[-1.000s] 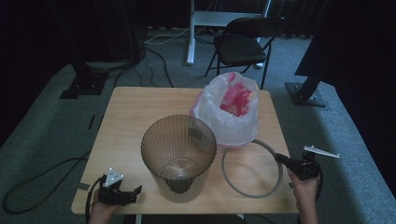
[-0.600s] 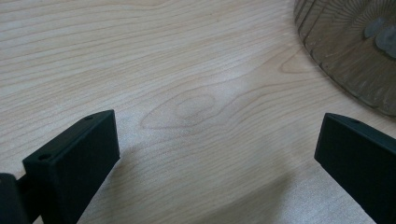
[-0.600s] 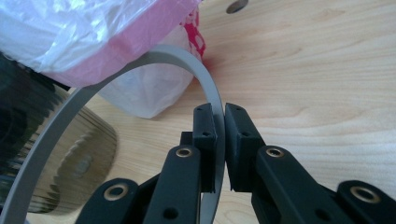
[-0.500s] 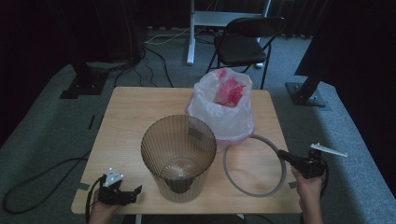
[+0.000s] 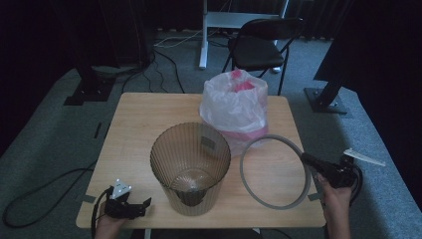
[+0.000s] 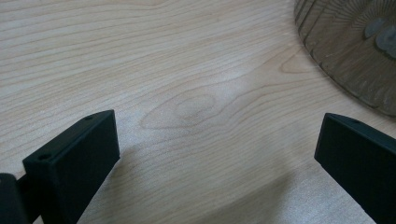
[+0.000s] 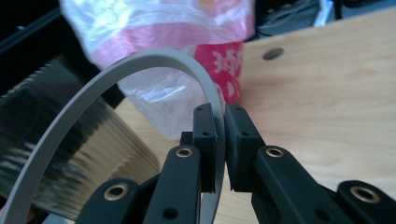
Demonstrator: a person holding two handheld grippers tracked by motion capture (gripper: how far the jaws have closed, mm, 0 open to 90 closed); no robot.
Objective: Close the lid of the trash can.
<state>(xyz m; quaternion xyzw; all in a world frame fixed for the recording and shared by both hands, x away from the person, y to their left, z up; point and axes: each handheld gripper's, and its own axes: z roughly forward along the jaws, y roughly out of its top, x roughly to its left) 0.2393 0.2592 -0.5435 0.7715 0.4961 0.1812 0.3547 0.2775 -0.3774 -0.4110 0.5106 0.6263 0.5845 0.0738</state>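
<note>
The left claw (image 5: pixel 130 207) rested at the near left corner of the tabletop (image 5: pixel 144 124), its jaws standing wide apart with bare wood between them and nothing held. Just to its right stood the ribbed, translucent brown bin (image 5: pixel 190 167), upright, mouth open. Beyond the bin, toward the far side and slightly right, sat a white plastic bag (image 5: pixel 234 107) with pink contents showing at its top. To the right of the bin was the grey ring (image 5: pixel 274 171), tilted, its near right edge raised off the wood. The right claw (image 5: pixel 311 163), held in a hand (image 5: pixel 336 201) at the near right edge, had its jaws pinched closed on the ring's thin band; the right gripper view showed the band (image 7: pixel 140 65) arching up between the pads.
</note>
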